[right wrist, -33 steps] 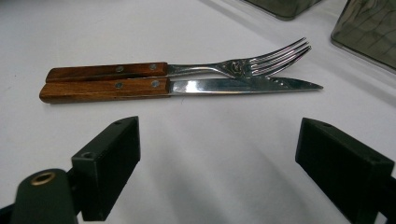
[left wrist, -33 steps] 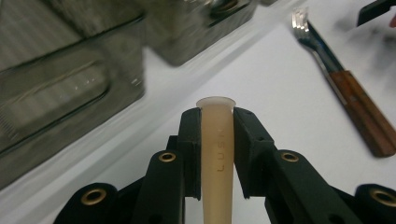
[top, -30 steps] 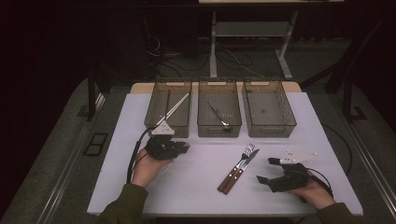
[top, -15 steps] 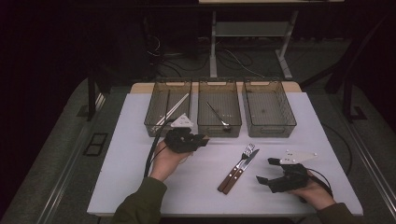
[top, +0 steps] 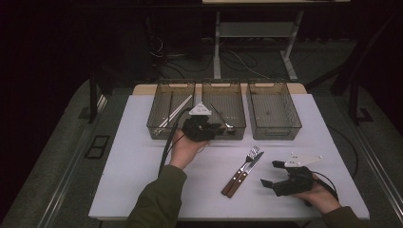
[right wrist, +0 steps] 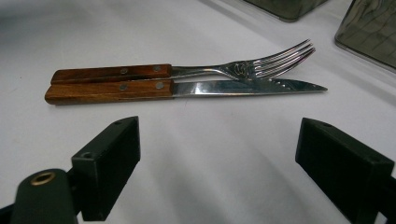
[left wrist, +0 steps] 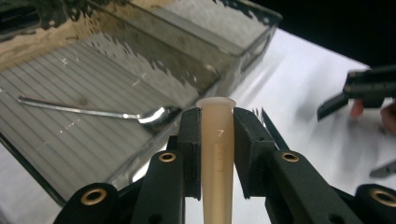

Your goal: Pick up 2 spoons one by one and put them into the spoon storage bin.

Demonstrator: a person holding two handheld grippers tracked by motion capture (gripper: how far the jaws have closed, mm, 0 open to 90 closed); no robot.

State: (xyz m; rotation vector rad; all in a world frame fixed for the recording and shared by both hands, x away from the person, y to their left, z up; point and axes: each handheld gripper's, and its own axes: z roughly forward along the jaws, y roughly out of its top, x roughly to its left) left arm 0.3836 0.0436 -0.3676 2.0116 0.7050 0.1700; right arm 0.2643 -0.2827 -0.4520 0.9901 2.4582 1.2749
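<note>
The left tool (top: pixel 216 129) is clenched on a pale plastic chopstick (left wrist: pixel 216 154), which stands upright between its jaws with the blunt, flared end poking just above them (a small moulded mark shows on its face). In the high view the tool hangs over the near edge of the middle bin (top: pixel 223 90), where a metal spoon (left wrist: pixel 100 113) lies just ahead and to its left on the ribbed floor. The left bin (top: pixel 154 124), farther out to the tool's left, already holds another long pale stick (top: pixel 175 113).

The step in hand looks like sorting this chopstick into a bin, and judging by what lies where, the left bin seems the fitting one. To do it well, the person carries the tool sideways over the shared wall, tips the wrist so the stick lies along the bin's length rather than across it, lowers it close to the floor, and only then lets the jaws part, so it does not bounce out or catch a rim.

The right tool (right wrist: pixel 219 172) rests released on the tabletop (top: pixel 142 156), jaws wide apart, with the wood-handled fork (right wrist: pixel 187 72) and knife (right wrist: pixel 187 88) lying side by side, touching, just ahead of it.
</note>
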